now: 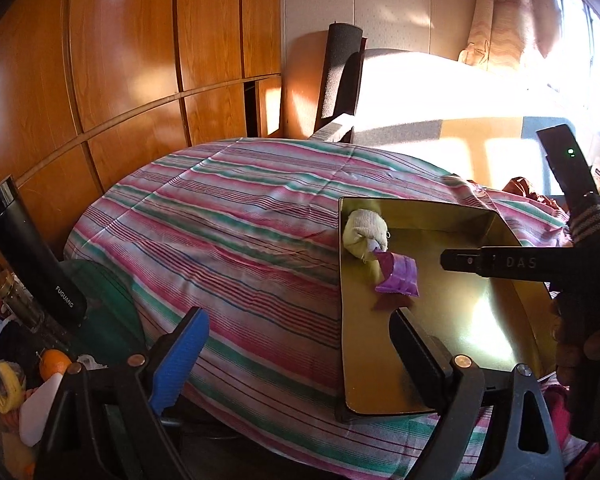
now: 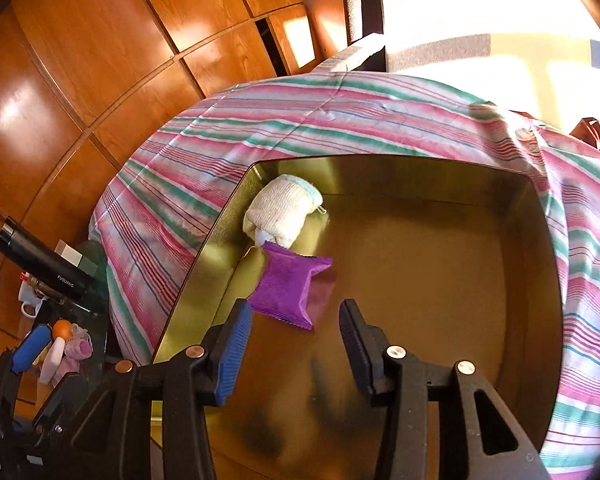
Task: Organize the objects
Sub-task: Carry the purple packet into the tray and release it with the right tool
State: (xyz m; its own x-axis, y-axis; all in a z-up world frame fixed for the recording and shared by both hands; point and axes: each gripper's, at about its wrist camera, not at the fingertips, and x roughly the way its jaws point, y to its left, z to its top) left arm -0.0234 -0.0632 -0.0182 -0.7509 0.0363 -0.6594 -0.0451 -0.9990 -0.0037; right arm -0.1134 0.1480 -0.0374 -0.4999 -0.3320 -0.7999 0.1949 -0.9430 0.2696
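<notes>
A wide, shallow gold metal tray point(image 2: 420, 184) with smooth, shiny walls sits on the pink, green and white striped cloth point(image 2: 300, 120). In its far left corner lies a rolled cream knitted sock point(image 2: 278, 212); touching it, a flat, crinkle-edged purple sachet point(image 2: 286, 288). The right tongs point(image 2: 294, 348) stand apart over the tray floor, empty. The left tongs point(image 1: 296, 364) gape wide, empty.
</notes>
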